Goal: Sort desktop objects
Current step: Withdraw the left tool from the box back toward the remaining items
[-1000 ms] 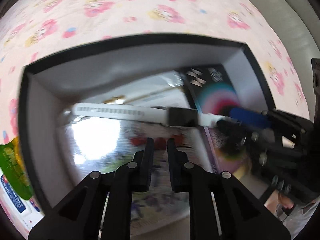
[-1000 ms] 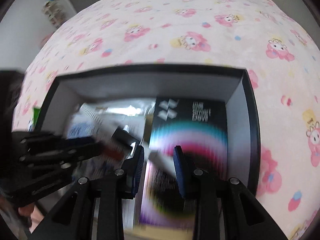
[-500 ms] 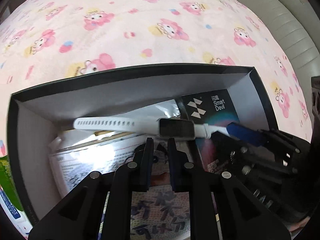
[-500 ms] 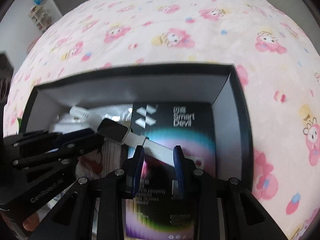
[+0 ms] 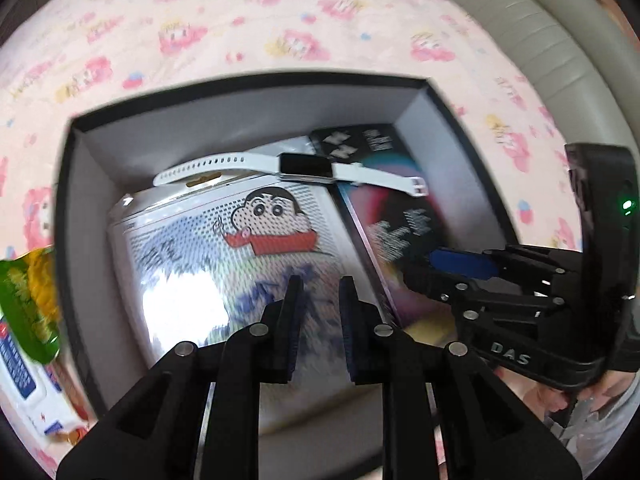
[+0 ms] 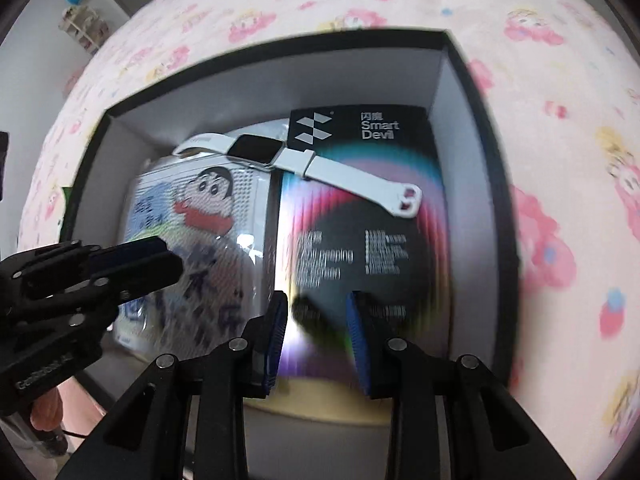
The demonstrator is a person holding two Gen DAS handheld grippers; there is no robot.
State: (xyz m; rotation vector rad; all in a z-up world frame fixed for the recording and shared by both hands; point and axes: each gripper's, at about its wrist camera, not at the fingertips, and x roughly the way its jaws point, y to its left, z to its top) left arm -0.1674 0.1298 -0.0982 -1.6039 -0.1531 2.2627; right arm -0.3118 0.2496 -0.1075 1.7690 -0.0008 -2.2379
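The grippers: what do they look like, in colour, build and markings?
Both are black plastic linkages with silver pivot pins. The right gripper has blue ribbed pads; "DAS" and a green light show on its body. The left gripper has dark pads and a blurred white label.

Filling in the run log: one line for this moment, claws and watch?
left claw: open, empty | right claw: open, empty | white watch: in black box, lying across cartoon pouch and Smart Devil package
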